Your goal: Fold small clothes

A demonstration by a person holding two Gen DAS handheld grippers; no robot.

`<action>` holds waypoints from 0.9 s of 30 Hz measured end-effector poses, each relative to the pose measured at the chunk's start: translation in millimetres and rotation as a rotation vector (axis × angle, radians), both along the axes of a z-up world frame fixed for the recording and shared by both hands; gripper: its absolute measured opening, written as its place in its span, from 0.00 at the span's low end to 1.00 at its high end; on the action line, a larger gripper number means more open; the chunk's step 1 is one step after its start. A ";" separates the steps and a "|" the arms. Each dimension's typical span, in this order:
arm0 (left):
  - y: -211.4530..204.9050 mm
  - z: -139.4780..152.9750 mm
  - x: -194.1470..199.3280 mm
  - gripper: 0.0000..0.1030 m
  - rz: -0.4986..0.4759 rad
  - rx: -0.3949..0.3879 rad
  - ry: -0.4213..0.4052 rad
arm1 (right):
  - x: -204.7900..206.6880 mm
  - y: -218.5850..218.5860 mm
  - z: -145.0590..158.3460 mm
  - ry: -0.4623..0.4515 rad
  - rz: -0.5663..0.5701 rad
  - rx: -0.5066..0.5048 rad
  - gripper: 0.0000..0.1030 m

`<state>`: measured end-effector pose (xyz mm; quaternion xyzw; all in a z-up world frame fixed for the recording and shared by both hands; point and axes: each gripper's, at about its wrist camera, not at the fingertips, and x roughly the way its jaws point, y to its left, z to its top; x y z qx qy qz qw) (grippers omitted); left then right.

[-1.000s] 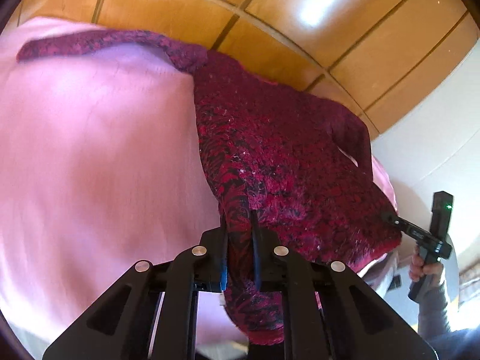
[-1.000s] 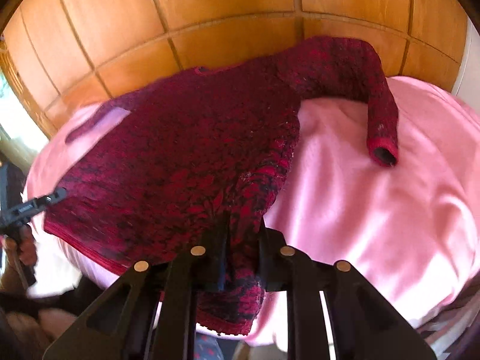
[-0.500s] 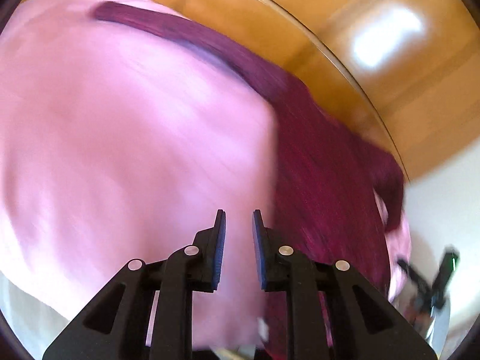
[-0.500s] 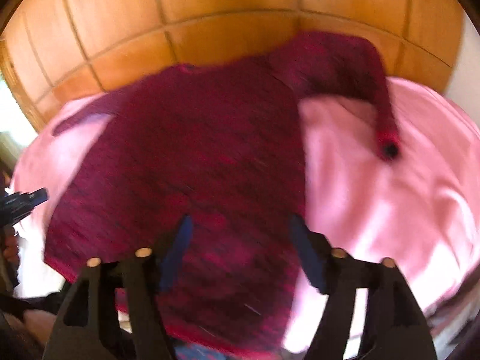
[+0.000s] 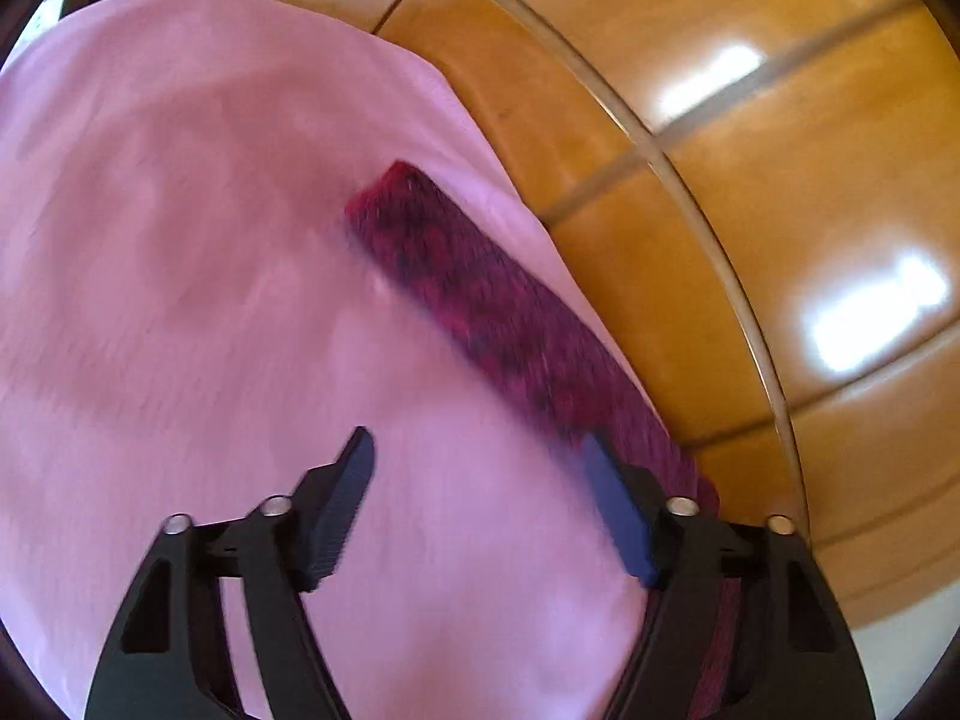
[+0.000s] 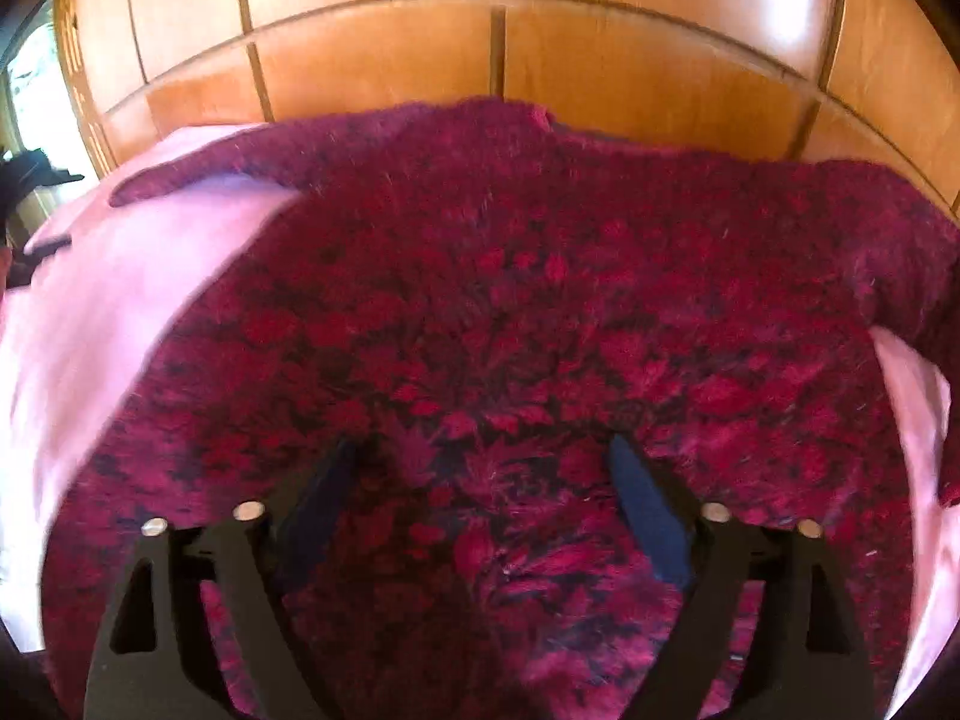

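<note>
A dark red and black knitted sweater (image 6: 510, 324) lies spread flat on a pink sheet (image 6: 108, 312). My right gripper (image 6: 480, 456) hovers over its body, jaws still opening wide, nothing pressed between the pads. In the left wrist view one sleeve (image 5: 480, 294) of the sweater runs diagonally across the pink sheet (image 5: 180, 240), cuff toward the upper left. My left gripper (image 5: 477, 450) sits just short of that sleeve, jaws opening, only bare sheet between them. The right fingertip (image 5: 600, 468) is close beside the sleeve.
A glossy wooden panelled board (image 6: 492, 54) rises right behind the sheet's far edge and fills the right side as the wooden board (image 5: 780, 192) in the left wrist view. The other gripper's black tip (image 6: 36, 174) shows at the far left.
Both grippers were shut on the sweater's hem a second ago and have let it go. The left one swung to the sleeve; the right one moved in over the sweater's body. Both opened.
</note>
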<state>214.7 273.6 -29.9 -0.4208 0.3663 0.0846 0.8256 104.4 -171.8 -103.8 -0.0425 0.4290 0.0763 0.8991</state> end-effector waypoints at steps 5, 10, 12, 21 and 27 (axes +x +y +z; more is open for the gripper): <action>28.0 -23.9 49.5 0.48 0.032 -0.038 0.077 | 0.9 -6.0 -10.1 -0.004 -0.003 0.050 0.98; 40.0 -43.5 77.7 0.48 0.122 -0.077 0.101 | 8.6 1.4 -12.9 -0.004 -0.001 0.016 0.98; 41.3 -41.2 87.3 0.39 0.135 -0.081 0.091 | 9.3 0.1 -13.6 -0.009 -0.001 0.018 0.98; 34.9 -9.4 55.4 0.08 0.147 0.150 0.023 | 5.2 -1.1 -11.9 -0.011 -0.001 0.017 0.98; 32.3 -40.4 40.4 0.10 0.184 0.198 0.122 | 5.8 -1.0 -12.7 -0.008 0.003 0.018 0.98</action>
